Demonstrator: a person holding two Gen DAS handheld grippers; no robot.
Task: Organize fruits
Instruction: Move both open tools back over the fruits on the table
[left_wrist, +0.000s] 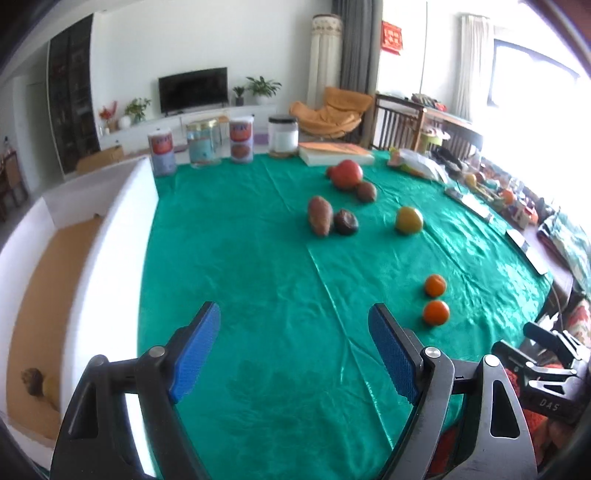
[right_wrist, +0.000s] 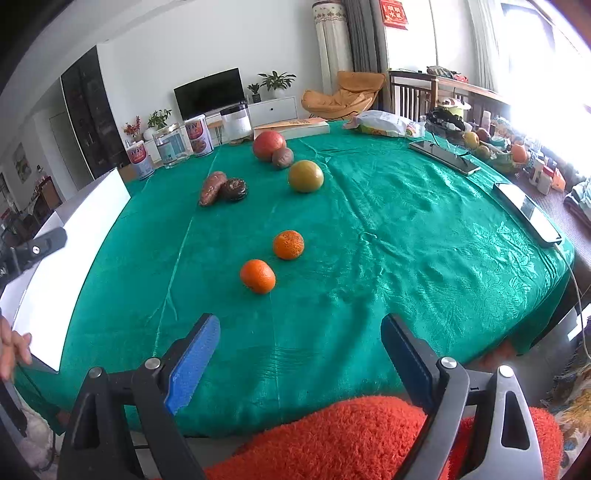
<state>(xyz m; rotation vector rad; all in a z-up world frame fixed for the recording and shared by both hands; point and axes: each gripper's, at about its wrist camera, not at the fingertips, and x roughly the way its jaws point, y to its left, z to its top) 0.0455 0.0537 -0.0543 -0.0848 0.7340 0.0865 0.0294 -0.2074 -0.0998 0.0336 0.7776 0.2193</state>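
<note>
Both my left gripper and right gripper stand spread, empty, over green cloth; sweet potato lies lengthwise, pointing away.

home living room: TV sitting on a white console far ahead of the grippers, potted plants beside it, orange lounge chair and curtains hanging ahead-right, cluttered table below
</note>
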